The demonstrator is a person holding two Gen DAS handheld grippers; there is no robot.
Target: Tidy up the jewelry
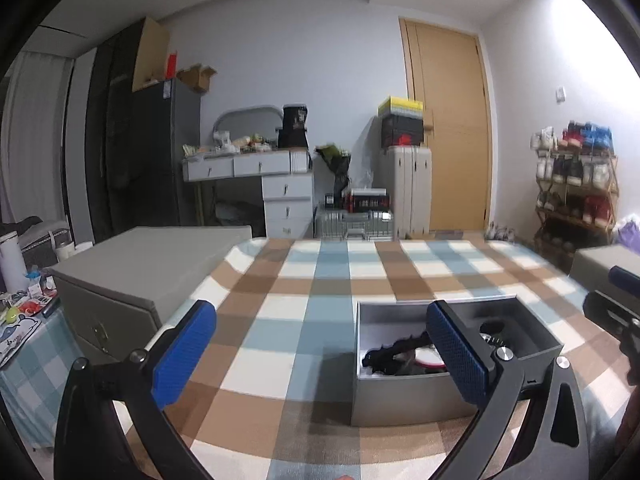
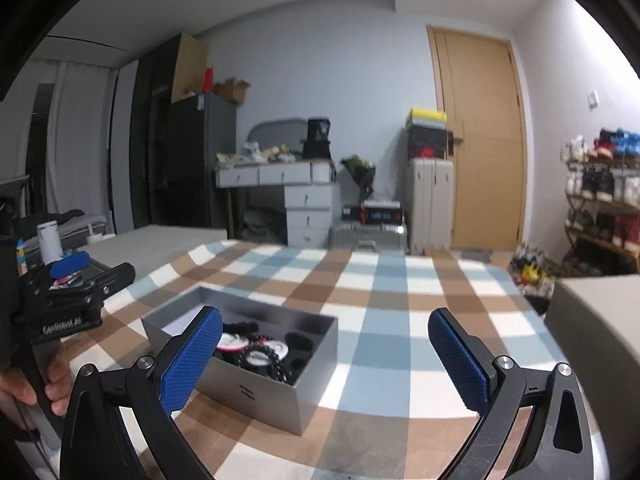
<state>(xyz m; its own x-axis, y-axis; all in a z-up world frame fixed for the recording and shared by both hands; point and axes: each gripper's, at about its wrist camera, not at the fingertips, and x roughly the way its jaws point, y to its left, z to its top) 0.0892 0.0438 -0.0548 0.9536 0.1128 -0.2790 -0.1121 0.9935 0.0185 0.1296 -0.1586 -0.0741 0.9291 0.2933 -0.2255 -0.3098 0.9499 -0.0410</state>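
Here, your left hand-held gripper point(image 1: 320, 344) is spread wide with nothing between its blue textured pads point(image 1: 184, 354), hovering above the table's brown, blue and white checked cloth point(image 1: 304, 288). Your right hand-held gripper point(image 2: 325, 350) is equally wide and holds nothing. The open grey rectangular jewelry box point(image 2: 276, 394) sits on the cloth, right of centre in the left wrist view and left of centre in the right wrist view. Inside it lie a black beaded bracelet point(image 2: 269, 360) and round white-and-red pieces point(image 2: 232, 342), resting on a dark insert with round hollows point(image 2: 299, 342). A small dark label on the box's front wall is too small to read. On the body of your left hand-held gripper, seen from the right wrist, white lettering point(image 2: 62, 326) looks like "GenRobot.ai". A plain grey box point(image 1: 132, 276) stands beside the table's left edge.
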